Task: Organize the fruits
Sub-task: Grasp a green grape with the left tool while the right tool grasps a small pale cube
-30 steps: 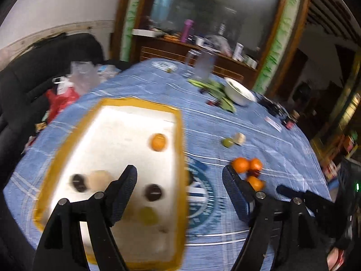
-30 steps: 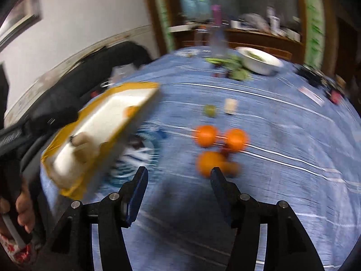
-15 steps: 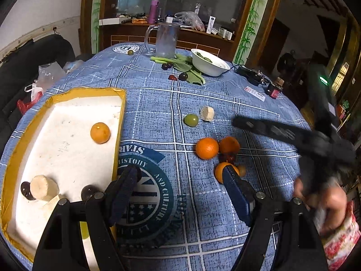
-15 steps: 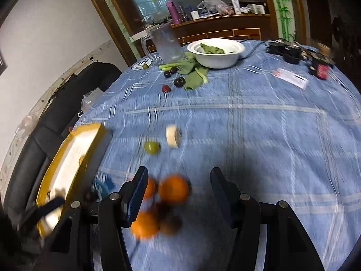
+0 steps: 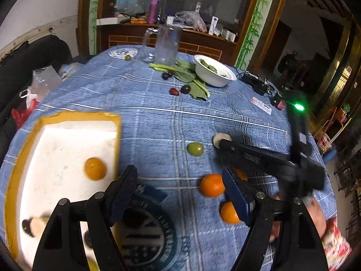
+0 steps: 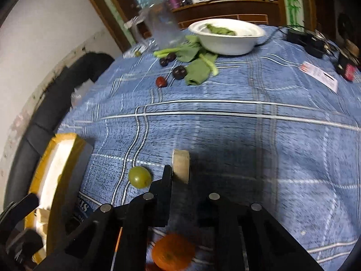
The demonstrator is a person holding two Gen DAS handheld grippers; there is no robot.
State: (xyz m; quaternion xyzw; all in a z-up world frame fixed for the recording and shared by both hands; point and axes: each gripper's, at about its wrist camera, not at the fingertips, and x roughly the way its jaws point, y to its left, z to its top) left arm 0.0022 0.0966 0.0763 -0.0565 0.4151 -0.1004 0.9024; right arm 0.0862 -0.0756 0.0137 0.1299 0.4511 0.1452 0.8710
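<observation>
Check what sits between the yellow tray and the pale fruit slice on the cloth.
One green fruit, touching neither the yellow tray nor the pale slice. Both wrist views show it, the left wrist view most clearly.

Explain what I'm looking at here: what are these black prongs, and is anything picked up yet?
A person holds hand-held tongs in each hand; each picture comes from a camera on one pair, looking forward along it. The left tongs hang open over the blue tablecloth beside the yellow-rimmed tray, which holds an orange. Loose oranges and a green fruit lie on the cloth. The right tongs are at a pale slice, one finger touching it; a firm grip is unclear.
</observation>
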